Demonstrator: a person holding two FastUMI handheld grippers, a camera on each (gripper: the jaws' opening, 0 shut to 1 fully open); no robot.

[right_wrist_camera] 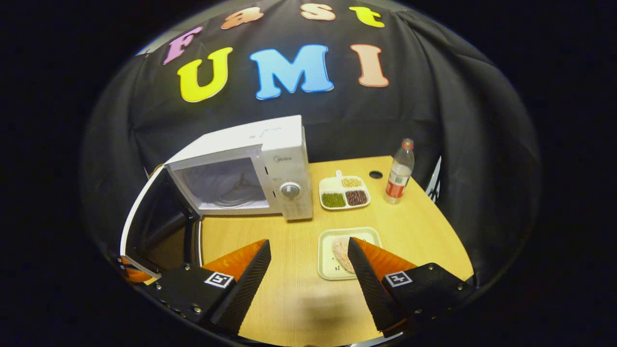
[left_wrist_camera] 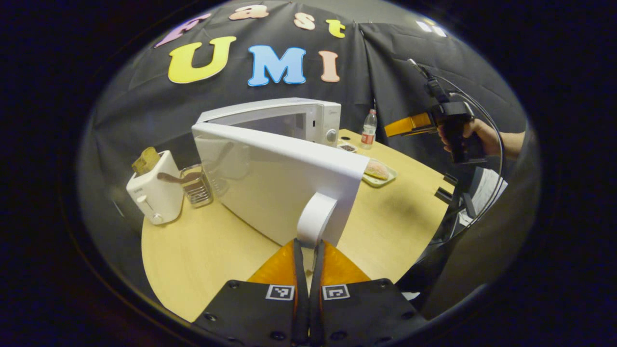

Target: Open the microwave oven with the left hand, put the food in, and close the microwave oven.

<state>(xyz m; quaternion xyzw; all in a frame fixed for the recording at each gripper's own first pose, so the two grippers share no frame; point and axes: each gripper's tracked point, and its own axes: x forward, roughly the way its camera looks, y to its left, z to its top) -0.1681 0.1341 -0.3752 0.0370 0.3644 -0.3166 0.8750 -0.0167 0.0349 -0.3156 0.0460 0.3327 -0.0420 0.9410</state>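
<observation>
Left gripper [left_wrist_camera: 307, 246] on door handle [left_wrist_camera: 315, 218]

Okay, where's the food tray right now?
In the right gripper view, the pale rectangular food tray sits on the wooden table, in front of the white microwave.

Left gripper [left_wrist_camera: 307, 248] fingers nearly closed; right gripper [right_wrist_camera: 308, 262] fingers spread.

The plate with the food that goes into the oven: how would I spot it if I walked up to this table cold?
Find the white microwave with its door swung open. On the table in front of its dial side lies a pale rectangular tray holding one flat piece of food. Its neighbour nearer the bottle is a divided dish holding three kinds of beans or grains.
</observation>
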